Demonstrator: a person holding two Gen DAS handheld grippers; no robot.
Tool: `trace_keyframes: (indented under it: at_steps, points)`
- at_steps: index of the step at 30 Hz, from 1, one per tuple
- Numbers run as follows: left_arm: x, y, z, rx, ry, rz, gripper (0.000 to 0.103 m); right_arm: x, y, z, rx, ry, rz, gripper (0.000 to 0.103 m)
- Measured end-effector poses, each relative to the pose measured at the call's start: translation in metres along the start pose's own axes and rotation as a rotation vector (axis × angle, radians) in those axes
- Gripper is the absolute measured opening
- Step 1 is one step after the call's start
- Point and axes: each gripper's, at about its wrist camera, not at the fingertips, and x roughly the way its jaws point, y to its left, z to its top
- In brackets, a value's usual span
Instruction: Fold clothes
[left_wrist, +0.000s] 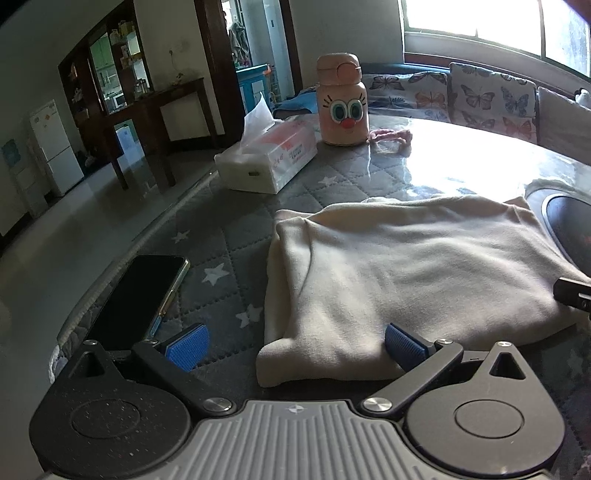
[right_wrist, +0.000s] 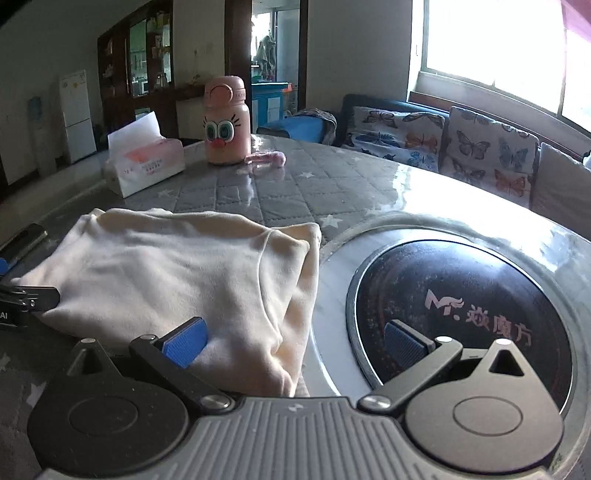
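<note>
The left hand-held gripper (left_wrist: 295, 345) has its jaws spread wide, holding nothing; its right blue pad (left_wrist: 404, 347) rests against the near edge of the folded cream garment (left_wrist: 406, 266), while its left pad (left_wrist: 186, 347) hangs over the quilted grey surface (left_wrist: 236, 206) beside a dark phone (left_wrist: 140, 295). The right hand-held gripper (right_wrist: 295, 343) is likewise wide and empty, with its left pad (right_wrist: 184, 341) over the garment's near right corner and its right pad (right_wrist: 404, 341) over the black round cooktop (right_wrist: 461, 295) set into the surface. The garment lies flat in a compact folded stack between the phone and the cooktop, its right edge just reaching the cooktop's pale rim. Farther back on the surface stand a tissue box (left_wrist: 266, 158) and a pink bottle (left_wrist: 342, 99) with cartoon eyes, a pink strap (left_wrist: 391, 136) lying just beside the bottle. Behind the surface runs a sofa with 2 butterfly cushions (right_wrist: 491, 155) under a bright window
</note>
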Motion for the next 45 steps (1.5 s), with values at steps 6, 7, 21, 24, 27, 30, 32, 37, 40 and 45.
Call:
trace_keyframes:
  at_steps: [6, 7, 21, 24, 27, 30, 32, 37, 40, 45]
  points:
    - [-0.002, 0.001, -0.001, -0.004, -0.003, -0.015, 0.103, -0.001, -0.005, -0.003, 0.035, 0.005, 0.011, 0.103]
    - [-0.002, 0.001, -0.002, -0.009, -0.002, -0.018, 0.103, 0.000, -0.006, -0.005, 0.043, 0.014, 0.016, 0.103]
    - [-0.026, -0.004, -0.012, -0.017, -0.016, -0.070, 0.103, -0.024, 0.001, -0.014, 0.039, 0.011, 0.054, 0.103]
    - [-0.032, -0.007, -0.016, -0.012, -0.013, -0.070, 0.103, -0.029, 0.007, -0.017, 0.023, 0.014, 0.069, 0.103]
    - [-0.039, -0.011, -0.019, -0.009, -0.011, -0.070, 0.103, -0.035, 0.011, -0.020, 0.009, 0.019, 0.082, 0.103]
    - [-0.045, -0.014, -0.023, -0.010, -0.009, -0.073, 0.103, -0.039, 0.013, -0.024, 0.004, 0.031, 0.092, 0.103]
    - [-0.049, -0.017, -0.025, -0.008, -0.009, -0.077, 0.103, -0.041, 0.014, -0.027, 0.003, 0.040, 0.096, 0.103]
    - [-0.055, -0.023, -0.031, -0.002, -0.004, -0.082, 0.103, -0.048, 0.016, -0.035, -0.004, 0.050, 0.098, 0.103]
    - [-0.059, -0.026, -0.033, -0.003, -0.006, -0.083, 0.103, -0.053, 0.017, -0.040, -0.010, 0.054, 0.099, 0.103]
    - [-0.066, -0.029, -0.037, -0.007, -0.013, -0.084, 0.103, -0.062, 0.021, -0.046, -0.025, 0.049, 0.102, 0.103]
